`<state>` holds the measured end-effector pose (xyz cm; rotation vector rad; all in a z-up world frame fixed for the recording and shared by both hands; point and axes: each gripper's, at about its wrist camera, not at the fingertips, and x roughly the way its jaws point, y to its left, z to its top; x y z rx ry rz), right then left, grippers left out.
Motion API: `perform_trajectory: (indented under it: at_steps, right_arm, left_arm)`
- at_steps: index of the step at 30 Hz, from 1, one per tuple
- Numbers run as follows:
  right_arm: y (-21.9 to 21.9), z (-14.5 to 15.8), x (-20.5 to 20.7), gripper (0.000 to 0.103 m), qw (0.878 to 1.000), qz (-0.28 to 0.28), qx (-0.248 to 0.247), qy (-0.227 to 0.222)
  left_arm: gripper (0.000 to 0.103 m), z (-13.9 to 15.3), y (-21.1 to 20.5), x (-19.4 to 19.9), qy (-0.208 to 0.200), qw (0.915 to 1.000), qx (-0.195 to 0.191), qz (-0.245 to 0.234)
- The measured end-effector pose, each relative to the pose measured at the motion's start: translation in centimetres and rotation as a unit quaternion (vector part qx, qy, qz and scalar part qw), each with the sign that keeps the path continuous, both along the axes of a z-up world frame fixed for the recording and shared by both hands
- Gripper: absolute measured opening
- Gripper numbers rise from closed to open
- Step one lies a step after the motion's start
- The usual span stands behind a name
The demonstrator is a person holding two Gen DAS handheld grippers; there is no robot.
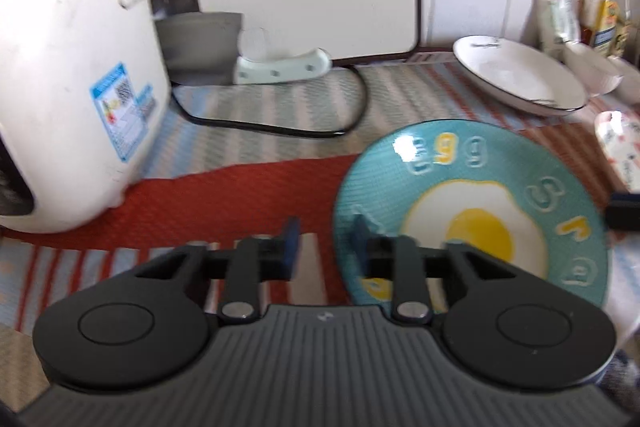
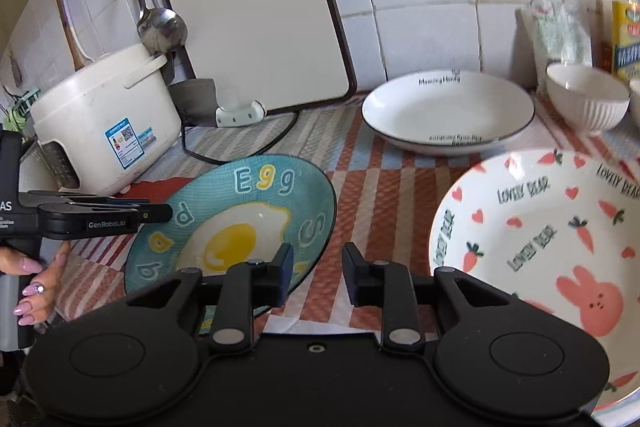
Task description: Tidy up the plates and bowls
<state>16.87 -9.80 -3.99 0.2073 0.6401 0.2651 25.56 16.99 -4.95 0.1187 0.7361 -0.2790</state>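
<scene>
The bear plate (image 2: 560,247) lies flat just right of the right tongs (image 2: 316,263), rim within easy reach, likely next to be lifted. The egg plate (image 2: 240,223) sits flat between the two tongs, its "Egg" lettering towards the wall; being round, it has no long axis. The left tongs (image 1: 326,243) straddle its near-left rim, jaws apart, not pressing. The right tongs are also apart, holding nothing. The white plate (image 2: 448,111) and bowl (image 2: 586,95) lie farther back.
</scene>
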Motion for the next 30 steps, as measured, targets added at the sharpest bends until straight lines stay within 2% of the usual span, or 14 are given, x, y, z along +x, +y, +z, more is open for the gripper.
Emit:
perform_trajectory:
  at_steps: [2,4,6,8,11,13,17,23,27,30]
  right_arm:
    - [-0.3,-0.7,0.8,0.033,1.000,0.000,0.017,0.019]
    - [-0.1,-1.3,1.0,0.033,1.000,0.003,0.026,0.017]
    - [0.4,-1.8,1.4,0.022,0.999,0.011,0.034,0.012]
    - [1.0,-2.4,1.7,0.021,0.999,0.005,0.031,0.008]
    - [1.8,-2.3,1.4,0.019,1.000,-0.005,0.000,-0.017]
    - [1.5,-1.9,1.2,0.018,1.000,-0.003,0.000,-0.018]
    - [0.3,-1.5,0.7,0.018,1.000,-0.005,0.016,-0.006]
    - [-1.1,0.2,-1.6,0.018,0.999,-0.024,-0.013,-0.020]
    - [-2.3,0.2,-2.0,0.018,1.000,-0.019,-0.021,-0.006]
    - [-2.3,-0.7,-1.7,0.020,0.999,-0.007,-0.044,0.008]
  left_arm:
    - [0.021,-0.1,-0.3,0.2,0.003,1.0000,-0.002,0.008]
    - [0.023,-0.4,-0.2,0.4,0.013,0.9997,-0.016,0.013]
    - [0.024,-1.0,0.1,0.9,0.035,0.9982,-0.049,0.011]
    - [0.024,-1.5,0.3,1.0,0.046,0.9956,-0.080,0.018]
    - [0.023,-1.4,-0.3,0.5,0.032,0.9968,-0.068,0.028]
    - [0.023,-1.4,-0.7,0.1,0.021,0.9976,-0.059,0.028]
    - [0.023,-1.2,-0.9,-0.3,0.038,0.9954,-0.084,0.025]
    - [0.023,-0.8,-2.5,-1.4,0.054,0.9936,-0.100,0.000]
    - [0.023,-0.5,-3.7,-2.0,0.048,0.9946,-0.091,-0.010]
    - [0.023,-0.8,-4.6,-1.7,0.041,0.9969,-0.068,-0.002]
